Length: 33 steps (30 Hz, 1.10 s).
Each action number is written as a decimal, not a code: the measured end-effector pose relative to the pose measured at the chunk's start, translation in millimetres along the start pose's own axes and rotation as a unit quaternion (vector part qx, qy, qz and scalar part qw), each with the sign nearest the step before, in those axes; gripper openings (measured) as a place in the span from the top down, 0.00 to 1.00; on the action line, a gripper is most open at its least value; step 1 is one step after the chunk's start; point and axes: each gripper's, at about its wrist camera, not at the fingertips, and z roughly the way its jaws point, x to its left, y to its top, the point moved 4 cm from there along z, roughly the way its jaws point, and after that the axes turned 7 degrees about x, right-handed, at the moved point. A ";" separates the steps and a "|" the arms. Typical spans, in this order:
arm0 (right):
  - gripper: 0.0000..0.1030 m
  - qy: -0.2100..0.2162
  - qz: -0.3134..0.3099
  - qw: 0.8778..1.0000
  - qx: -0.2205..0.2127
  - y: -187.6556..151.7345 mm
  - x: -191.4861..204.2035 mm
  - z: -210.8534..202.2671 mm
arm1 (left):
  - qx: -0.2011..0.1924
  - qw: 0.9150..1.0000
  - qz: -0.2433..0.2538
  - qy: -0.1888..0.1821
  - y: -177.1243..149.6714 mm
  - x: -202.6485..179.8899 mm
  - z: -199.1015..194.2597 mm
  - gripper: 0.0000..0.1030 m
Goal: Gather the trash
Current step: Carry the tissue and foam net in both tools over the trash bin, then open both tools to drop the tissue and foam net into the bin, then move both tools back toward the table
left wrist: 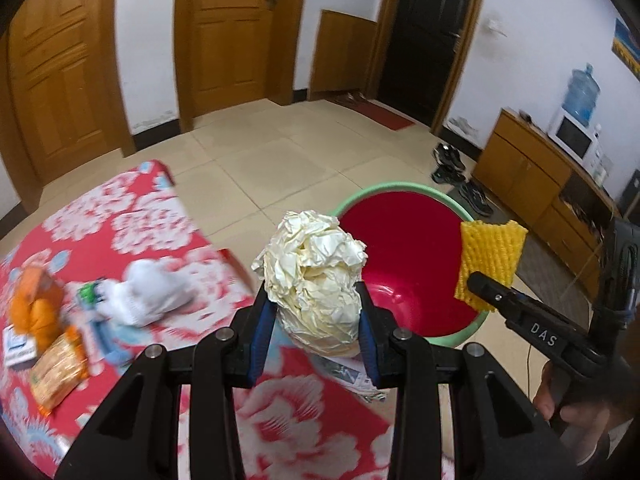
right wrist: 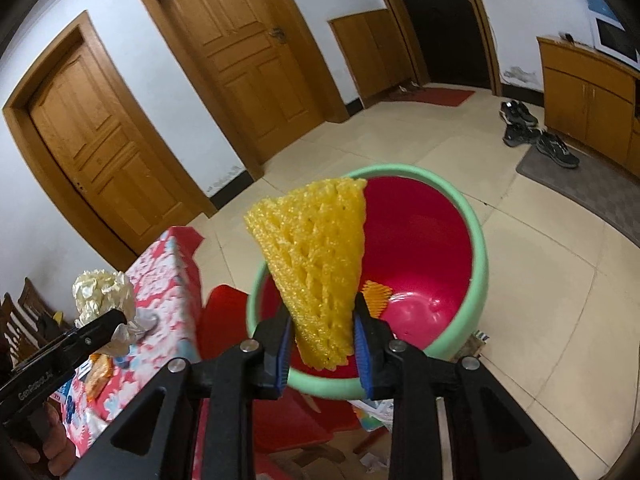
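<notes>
Left wrist view: crumpled paper ball (left wrist: 316, 284) is clamped between the left gripper (left wrist: 318, 308) pads, held at the table (left wrist: 132, 216) edge beside the bin (left wrist: 404, 256). "DAS" is read on the right gripper (right wrist: 322, 320), partly parted, pads against yellow foam net (right wrist: 316, 268), held above the bin. "GenRobot.AI" is printed on the left one.

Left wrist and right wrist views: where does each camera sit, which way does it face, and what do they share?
Left wrist: behind the left gripper, angled down at crumpled paper it holds; right gripper and hand show.
Right wrist: behind the right gripper, facing yellow foam net above the bin; left gripper shows.
Shared: bin, floral table, both items.
</notes>
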 end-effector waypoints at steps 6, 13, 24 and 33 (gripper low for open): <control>0.69 -0.014 0.011 1.000 0.004 9.8 -26.5 10.7 | 0.023 1.000 0.016 -0.011 10.6 -22.9 36.2 0.63; 0.64 -0.024 0.015 1.000 0.004 19.2 -42.6 16.0 | 0.038 0.998 0.039 -0.027 18.4 -46.3 64.3 0.62; 0.35 -0.022 0.019 1.000 -0.002 22.3 -51.1 16.3 | 0.056 0.997 0.036 -0.024 24.3 -54.3 82.2 0.44; 0.33 -0.021 0.029 0.999 -0.005 21.3 -53.0 9.4 | 0.047 0.998 0.028 -0.026 22.5 -50.5 67.4 0.44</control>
